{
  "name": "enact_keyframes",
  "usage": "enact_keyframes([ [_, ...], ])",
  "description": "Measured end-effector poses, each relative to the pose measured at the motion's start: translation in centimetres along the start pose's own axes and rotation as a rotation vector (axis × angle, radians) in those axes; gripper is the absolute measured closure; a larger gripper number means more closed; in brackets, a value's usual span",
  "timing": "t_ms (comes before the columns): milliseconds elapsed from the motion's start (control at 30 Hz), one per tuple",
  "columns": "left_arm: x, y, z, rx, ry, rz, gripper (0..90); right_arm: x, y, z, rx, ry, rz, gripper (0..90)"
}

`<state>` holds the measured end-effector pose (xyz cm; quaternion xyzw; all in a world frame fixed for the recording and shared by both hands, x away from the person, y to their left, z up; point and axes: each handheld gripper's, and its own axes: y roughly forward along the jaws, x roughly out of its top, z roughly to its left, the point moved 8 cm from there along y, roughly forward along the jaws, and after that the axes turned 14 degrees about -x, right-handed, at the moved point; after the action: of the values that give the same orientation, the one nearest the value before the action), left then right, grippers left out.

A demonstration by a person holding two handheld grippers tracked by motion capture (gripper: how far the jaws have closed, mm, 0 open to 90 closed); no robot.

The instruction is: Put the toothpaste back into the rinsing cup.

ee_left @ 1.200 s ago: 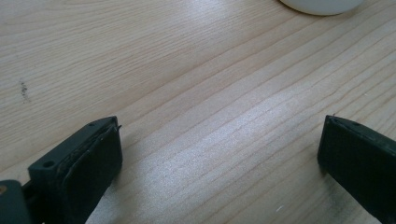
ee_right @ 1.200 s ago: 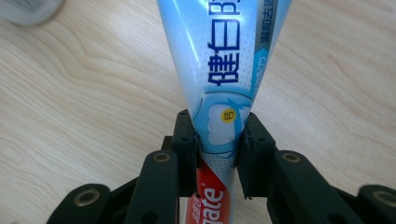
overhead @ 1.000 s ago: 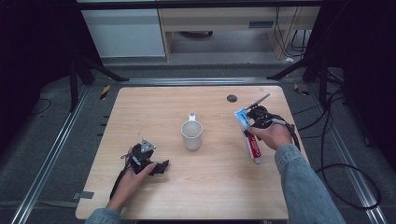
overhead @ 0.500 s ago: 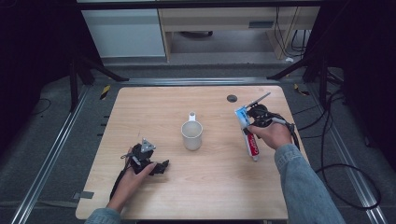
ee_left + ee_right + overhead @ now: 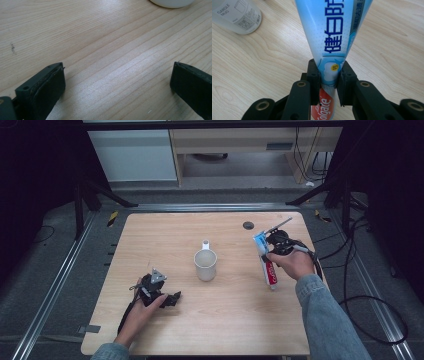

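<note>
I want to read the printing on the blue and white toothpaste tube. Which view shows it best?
The right gripper view: the blue and white toothpaste tube is close, its lettering legible, pinched between the jaws. The high view shows it small.

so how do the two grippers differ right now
The right gripper is shut on the toothpaste tube; the left gripper stands wide open with bare table between its jaws. The right one holds its tube over the table's right side; the left rests near the front left. Both have black jaws.

One white mug, one toothpaste tube, two tongs, and one worktop carrying them all.
</note>
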<state>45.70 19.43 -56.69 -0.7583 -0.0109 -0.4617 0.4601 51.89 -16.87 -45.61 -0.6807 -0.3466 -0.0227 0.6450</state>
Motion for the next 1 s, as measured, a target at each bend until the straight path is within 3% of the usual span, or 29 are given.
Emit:
enact_keyframes([
  [433,0.0,0.0,0.0,0.001,0.000,0.000,0.0,1.8,-2.1,0.7,0.009,-0.015,-0.103,74.8],
  [1000,0.0,0.0,0.0,0.001,0.000,0.000,0.0,3.5,-3.1,2.0,0.036,-0.004,-0.241,74.8],
])
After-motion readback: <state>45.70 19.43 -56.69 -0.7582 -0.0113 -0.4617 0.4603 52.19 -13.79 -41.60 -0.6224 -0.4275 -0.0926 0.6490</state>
